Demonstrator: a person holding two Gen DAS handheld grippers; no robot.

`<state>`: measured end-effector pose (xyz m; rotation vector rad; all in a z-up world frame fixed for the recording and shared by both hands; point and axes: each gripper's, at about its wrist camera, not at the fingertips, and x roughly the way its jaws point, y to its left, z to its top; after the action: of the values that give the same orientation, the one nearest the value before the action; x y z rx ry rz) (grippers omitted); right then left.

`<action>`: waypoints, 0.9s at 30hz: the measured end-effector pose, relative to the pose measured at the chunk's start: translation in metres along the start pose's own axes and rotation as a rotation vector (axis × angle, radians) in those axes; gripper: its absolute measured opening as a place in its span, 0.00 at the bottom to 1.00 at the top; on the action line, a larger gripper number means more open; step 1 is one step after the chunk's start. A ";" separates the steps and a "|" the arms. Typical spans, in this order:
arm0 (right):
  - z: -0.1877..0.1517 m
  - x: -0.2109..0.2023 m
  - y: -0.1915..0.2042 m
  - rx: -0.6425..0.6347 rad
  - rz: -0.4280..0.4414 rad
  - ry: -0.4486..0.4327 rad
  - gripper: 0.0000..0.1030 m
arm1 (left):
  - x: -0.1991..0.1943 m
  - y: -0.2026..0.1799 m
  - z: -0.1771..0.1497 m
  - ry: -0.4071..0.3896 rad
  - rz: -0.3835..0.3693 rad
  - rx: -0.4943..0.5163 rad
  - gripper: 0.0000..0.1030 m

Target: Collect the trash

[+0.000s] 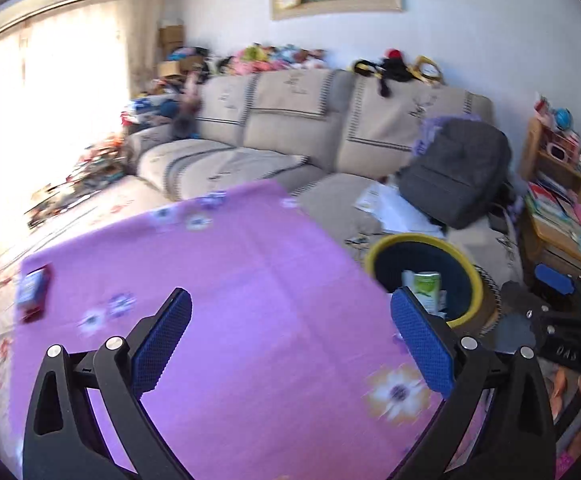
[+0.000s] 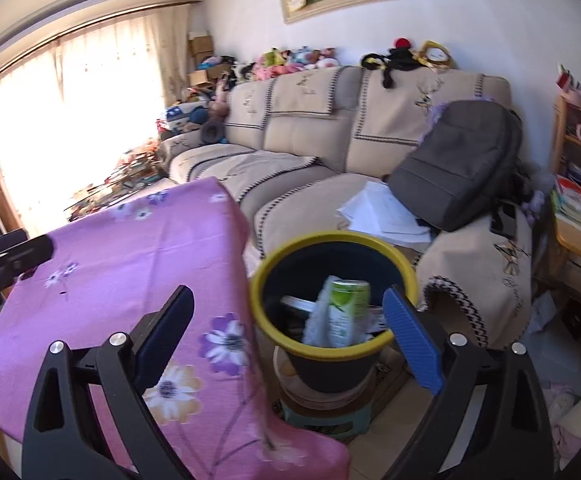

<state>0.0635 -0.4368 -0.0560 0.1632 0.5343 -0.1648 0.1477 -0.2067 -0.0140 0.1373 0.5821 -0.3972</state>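
Jaws wide apart, empty; green carton [image 2: 344, 300] inside yellow-rimmed bin [image 2: 398, 258].

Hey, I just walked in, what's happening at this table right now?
A person is clearing trash with a handheld gripper in each hand. Both the left gripper and the right gripper are open and hold nothing. The yellow-rimmed bin beside the table already holds a green-and-white carton and other scraps. On the purple flowered tablecloth, a small blue-and-red box lies near the far left edge, not yet collected.
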 end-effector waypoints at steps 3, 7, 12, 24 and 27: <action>0.002 -0.008 0.022 -0.029 0.033 -0.014 0.93 | -0.043 0.042 -0.014 -0.038 0.087 -0.059 0.95; 0.004 -0.021 0.050 -0.070 0.065 -0.023 0.93 | -0.088 0.088 -0.032 -0.050 0.138 -0.146 0.95; 0.002 -0.039 0.076 -0.107 0.090 -0.034 0.93 | -0.137 0.135 -0.060 -0.077 0.198 -0.220 0.95; -0.012 -0.053 0.100 -0.124 0.105 -0.023 0.93 | -0.177 0.151 -0.090 -0.138 0.258 -0.221 0.95; -0.013 -0.054 0.101 -0.124 0.106 -0.027 0.93 | -0.177 0.144 -0.089 -0.135 0.254 -0.221 0.95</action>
<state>0.0308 -0.3300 -0.0278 0.0680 0.5060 -0.0299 0.0257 0.0041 0.0138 -0.0282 0.4648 -0.0928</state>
